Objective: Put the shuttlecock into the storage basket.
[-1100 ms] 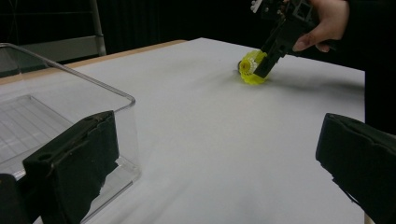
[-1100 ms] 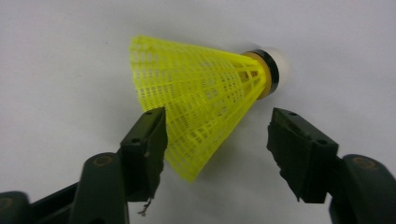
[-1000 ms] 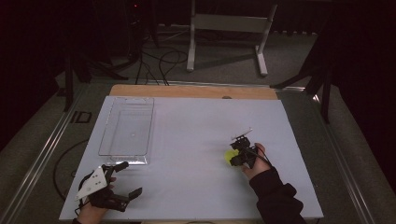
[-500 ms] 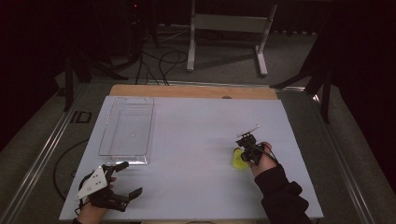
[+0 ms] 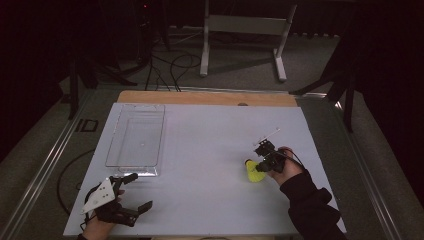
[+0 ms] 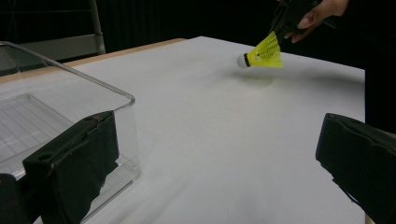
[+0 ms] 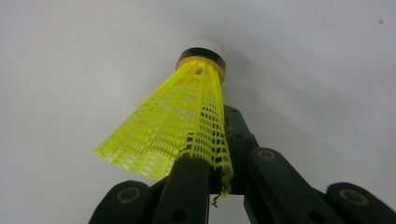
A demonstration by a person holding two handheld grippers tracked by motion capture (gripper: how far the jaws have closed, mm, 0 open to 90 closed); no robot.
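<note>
My right tongs (image 5: 261, 163) are clamped on the mesh skirt of the yellow shuttlecock (image 5: 254, 172), lifted just off the counter (image 5: 210, 135) at its right side. It's featherlight, the skirt soft and crushable, the cork stiffer. The pinched skirt edge hides behind the jaws. Left tongs (image 5: 134, 194) gape wide, empty, near the clear tray (image 5: 136, 137).

My right claw (image 7: 212, 172) covers part of the shuttlecock's (image 7: 182, 126) skirt rim, and the bottom edge crops its jaws. The clear tray (image 6: 70, 93) runs off the left edge.
</note>
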